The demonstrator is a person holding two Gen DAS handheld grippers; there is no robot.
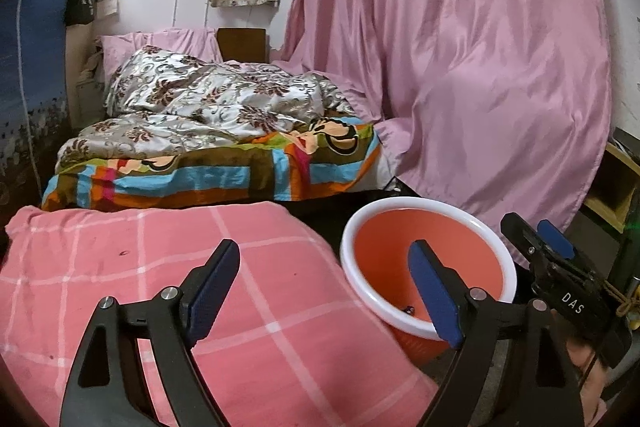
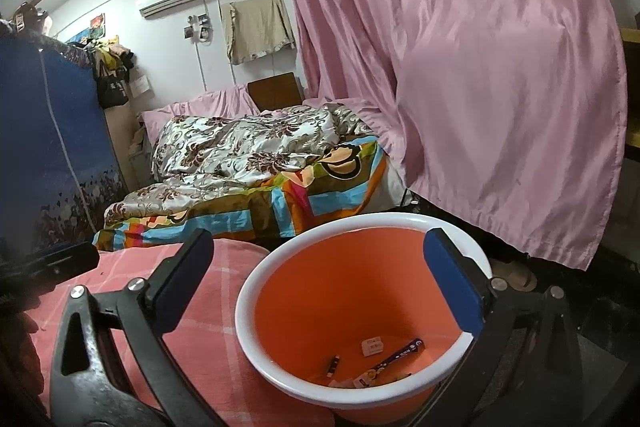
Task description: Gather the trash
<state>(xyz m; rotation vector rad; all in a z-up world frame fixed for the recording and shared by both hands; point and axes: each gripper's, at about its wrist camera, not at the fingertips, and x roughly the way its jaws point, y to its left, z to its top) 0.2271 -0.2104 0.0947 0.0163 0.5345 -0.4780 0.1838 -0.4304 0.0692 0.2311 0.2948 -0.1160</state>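
Right wrist view shows a pink curtain (image 2: pixel 480 67) hanging at the far right, a bed (image 2: pixel 248 187) with rumpled covers behind, and a pink checked cloth (image 2: pixel 208 347) in front. Beside the cloth's right edge stands an orange bin (image 2: pixel 336 307) with a white rim; wrappers (image 2: pixel 396 351) lie on its bottom. Both tongs are spread wide and hold nothing: the right gripper (image 2: pixel 324 291) above the bin, the left gripper (image 1: pixel 324 291) over the cloth's right edge.

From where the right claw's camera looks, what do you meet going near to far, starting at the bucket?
Orange bucket with wrappers at its bottom → colourful striped blanket → floral quilt → pink pillows → white wall with the air conditioner.
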